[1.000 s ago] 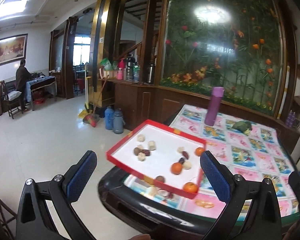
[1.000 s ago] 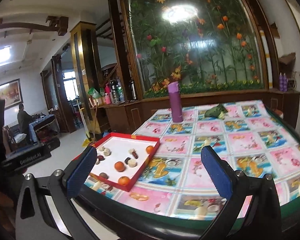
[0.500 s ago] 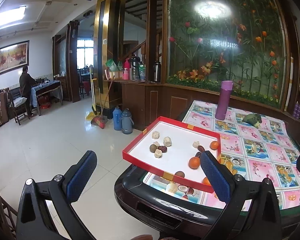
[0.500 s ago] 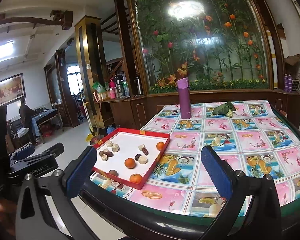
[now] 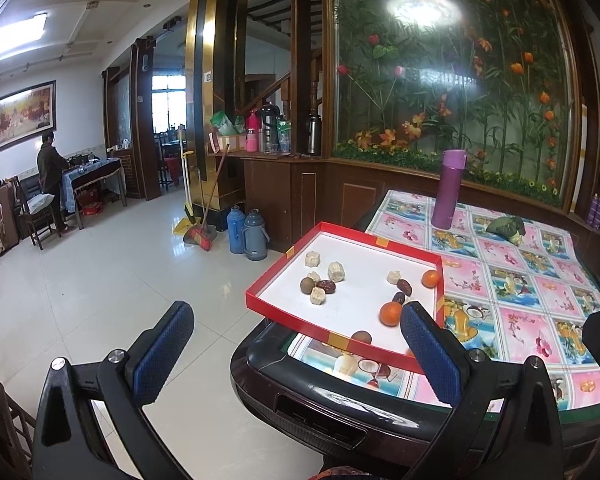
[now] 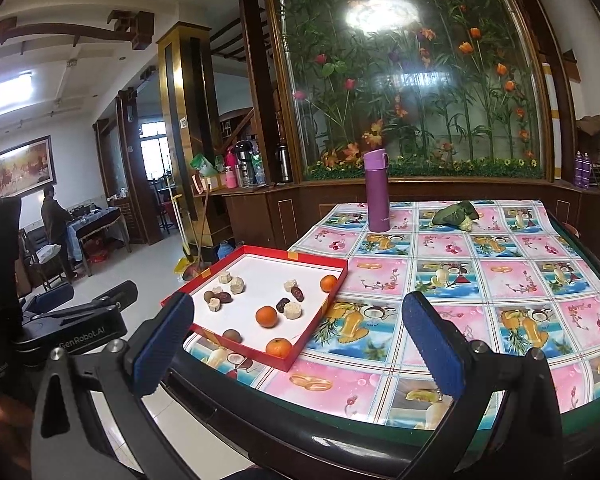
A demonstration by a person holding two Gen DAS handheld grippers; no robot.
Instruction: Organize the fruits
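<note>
A red-rimmed white tray lies at the table's near left corner, partly overhanging the edge. Inside it are oranges, dark red dates, brown round fruits and several pale ridged pieces. My left gripper hangs open in front of the table corner, well short of the tray, nothing between its fingers. My right gripper is open too, held back from the table's front edge. The left gripper's body shows at the left of the right wrist view.
A purple flask stands at the back of the table on a pink fruit-print cloth, with a green leafy bundle beside it. Thermoses and a broom stand on the floor left. A person stands far off.
Both grippers have drawn back and shifted relative to the table, so the tray now sits further right in the left wrist view. Both stay open. Fruits in the tray have not moved.
</note>
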